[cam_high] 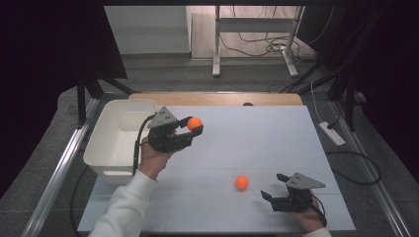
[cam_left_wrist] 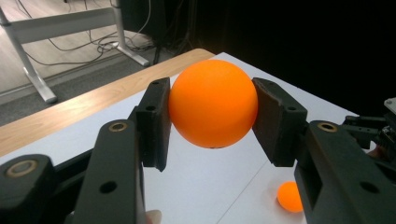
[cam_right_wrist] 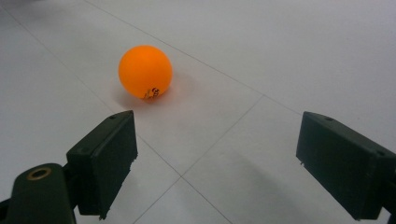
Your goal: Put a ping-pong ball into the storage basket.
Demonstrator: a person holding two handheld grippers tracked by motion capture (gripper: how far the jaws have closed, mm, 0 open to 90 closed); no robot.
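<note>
Left gripper (cam_high: 190, 129) is pinching a smooth orange plastic ball (cam_high: 194, 123) mid-air, just right of the white plastic bin (cam_high: 106, 143), probably so it can drop in there. Right gripper (cam_high: 272, 190) sits on the table with jaws spread, aimed at a second orange ball (cam_high: 241, 182) lying well right of the bin.

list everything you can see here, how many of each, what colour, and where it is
held ball: 1, orange, clamped between the left gripper's jaws, above the table
loose ball: 1, orange, on the table ahead of the right gripper
bin: 1, white, at the table's left edge
table: 1, white top
power strip: 1, white, on the floor at the right
left gripper: 1, black, shut on the held ball
right gripper: 1, black, open, low over the table
</note>
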